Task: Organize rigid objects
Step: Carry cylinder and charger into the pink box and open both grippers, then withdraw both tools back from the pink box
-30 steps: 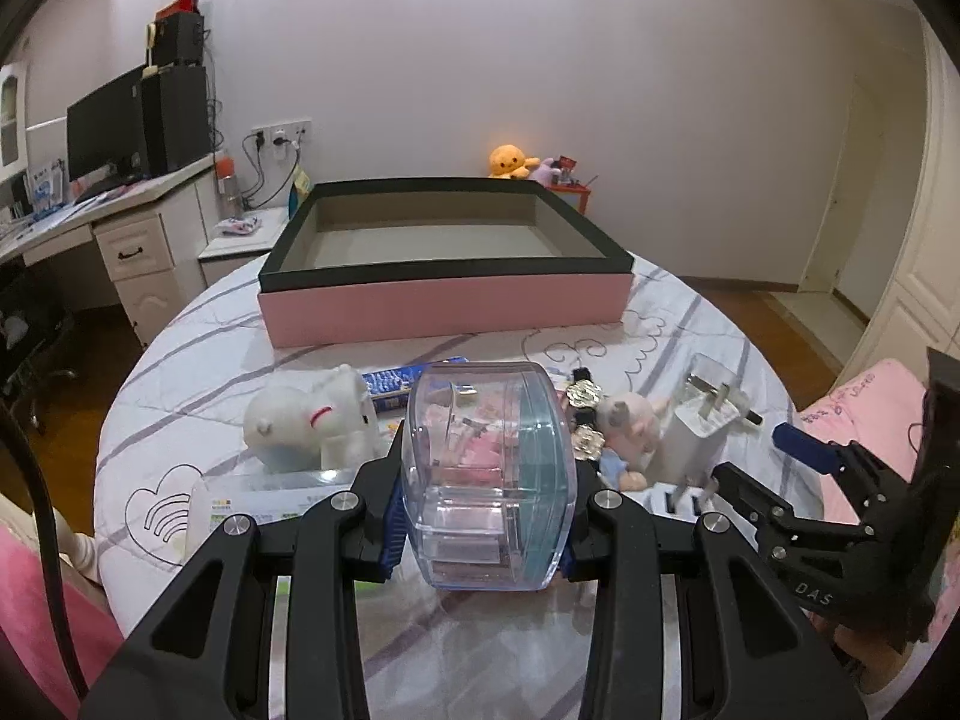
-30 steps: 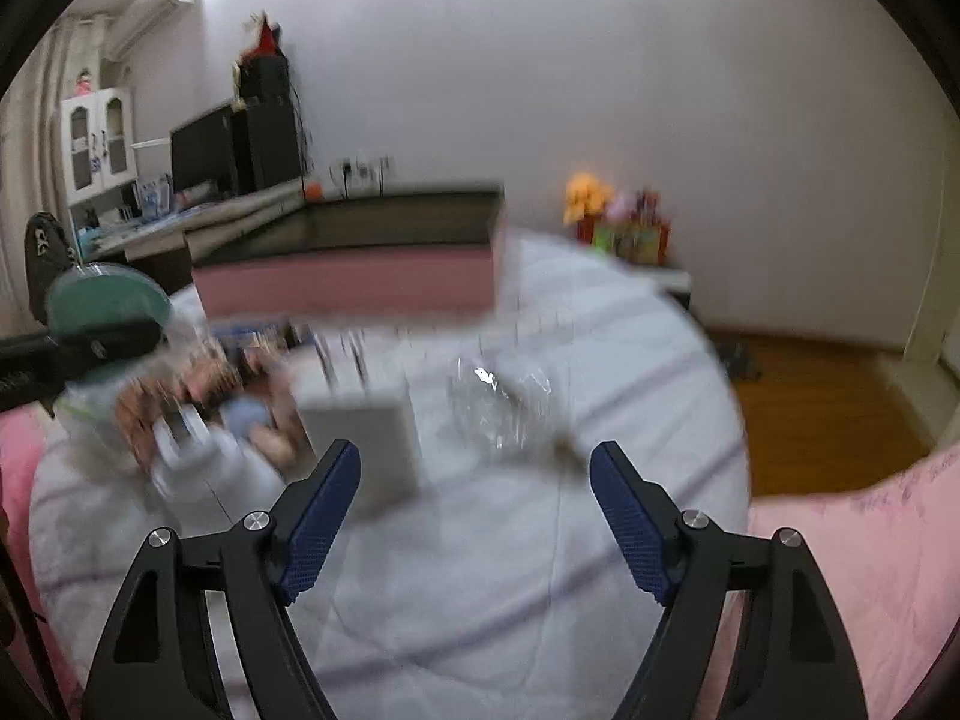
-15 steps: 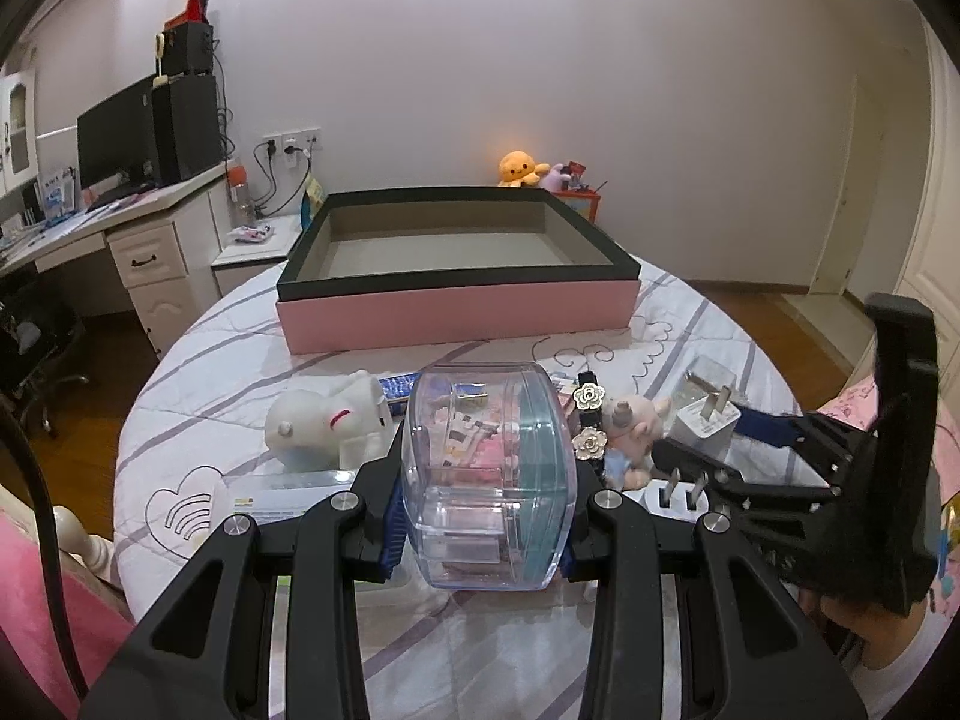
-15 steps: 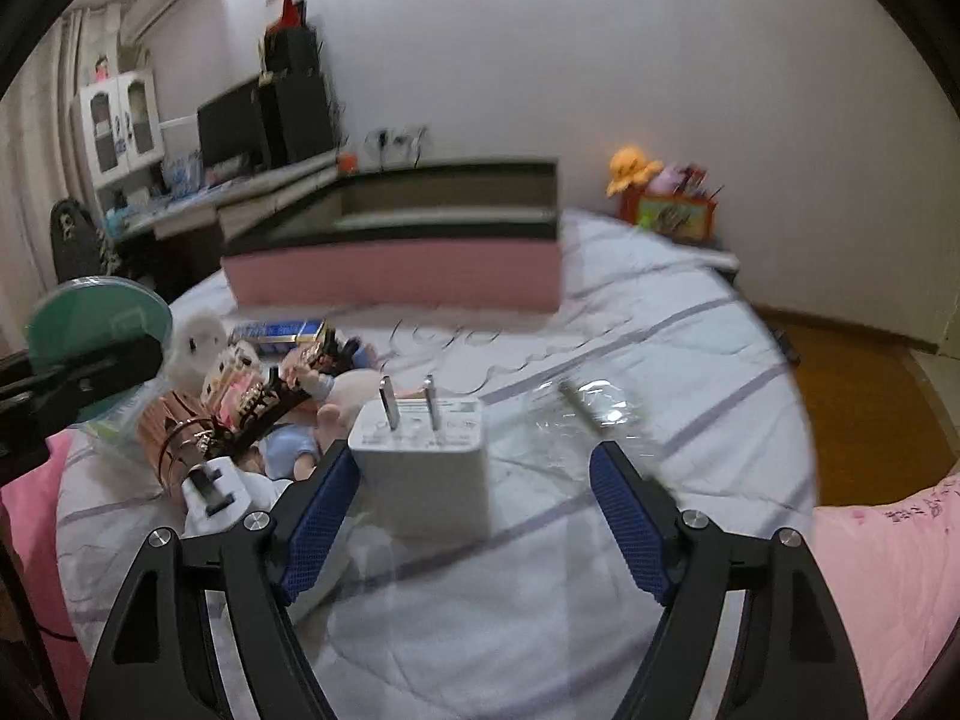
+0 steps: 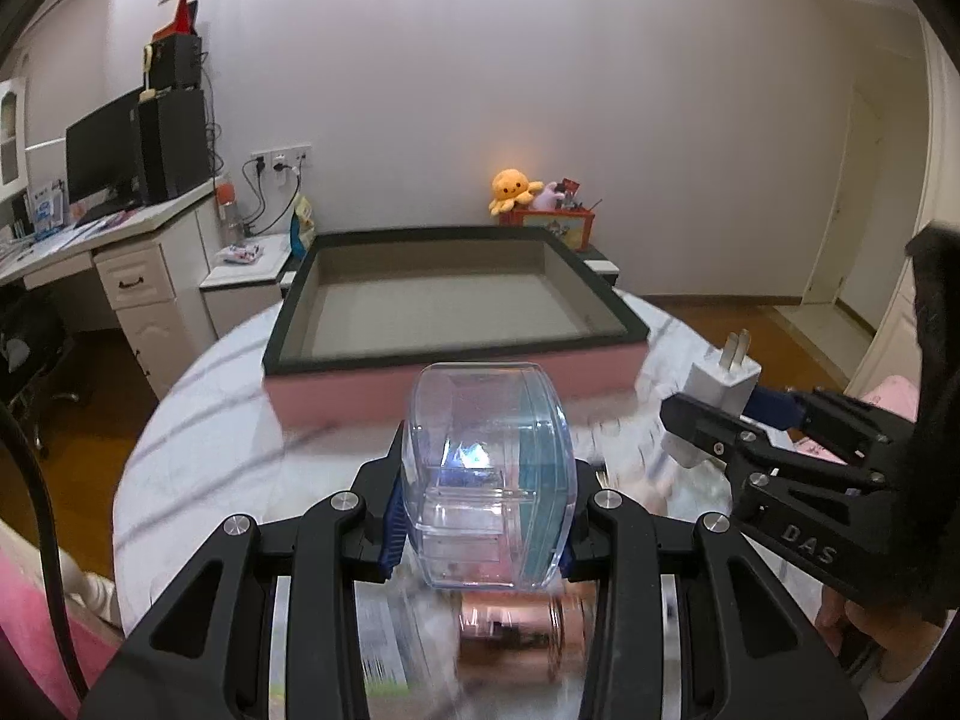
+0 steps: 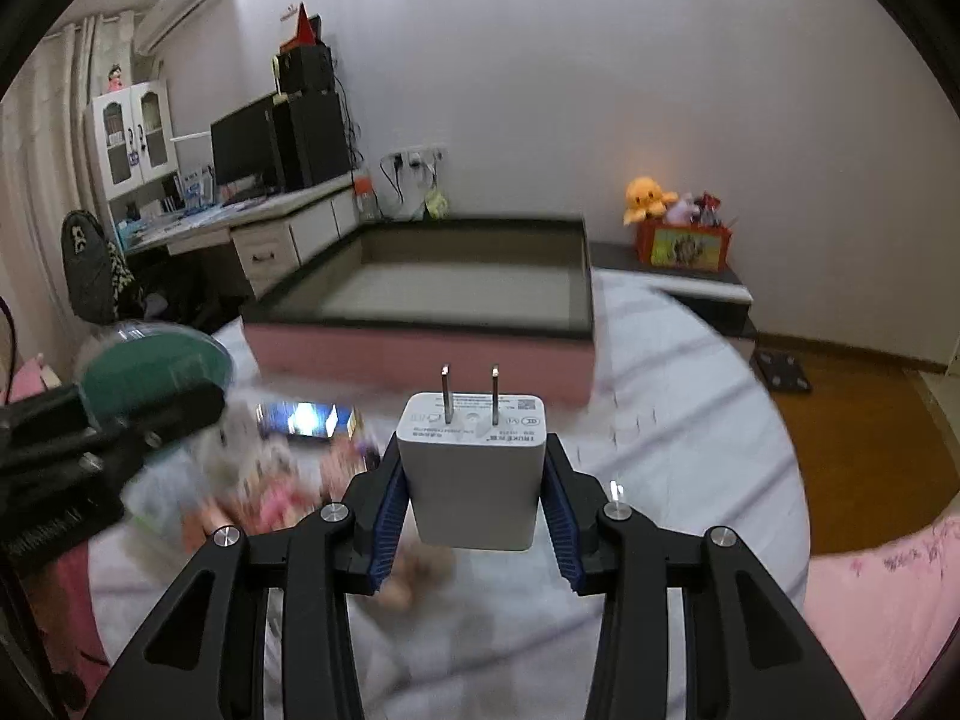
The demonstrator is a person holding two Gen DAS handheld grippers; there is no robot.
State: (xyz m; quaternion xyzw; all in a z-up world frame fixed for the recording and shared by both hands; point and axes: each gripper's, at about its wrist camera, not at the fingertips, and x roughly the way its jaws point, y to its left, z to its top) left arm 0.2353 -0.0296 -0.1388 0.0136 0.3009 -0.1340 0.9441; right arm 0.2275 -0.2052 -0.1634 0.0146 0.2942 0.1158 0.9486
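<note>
My left gripper (image 5: 483, 531) is pinching a clear plastic case (image 5: 487, 477) with a teal side, its blue pads pressed against both flanks. I hold the case up above the round table (image 5: 198, 420), which wears a white cloth with dark stripes. Below the case the things on the cloth are smeared by blur; I can make out only a copper-coloured can (image 5: 516, 639) lying on its side near my fingers. From the right wrist view the same case shows at the far left as a green-tinted blur (image 6: 156, 375).

Straight ahead, on the far half of the table, sits the big open box (image 5: 456, 354) with pink walls and a dark rim; its grey floor is bare. The case is short of the box's near wall.

Further right, my right gripper (image 6: 474, 507) is clamped on a white charger plug (image 6: 472, 468), blue pads against its two sides, the two metal prongs pointing up and away towards the box. In the left wrist view the plug (image 5: 723, 387) hangs in the air just right of the box's near corner, tilted, clear of the cloth. Beneath it a heap of small toys (image 6: 282, 480) lies blurred on the table, with a shiny blue packet (image 6: 306, 420) beside them.
</note>
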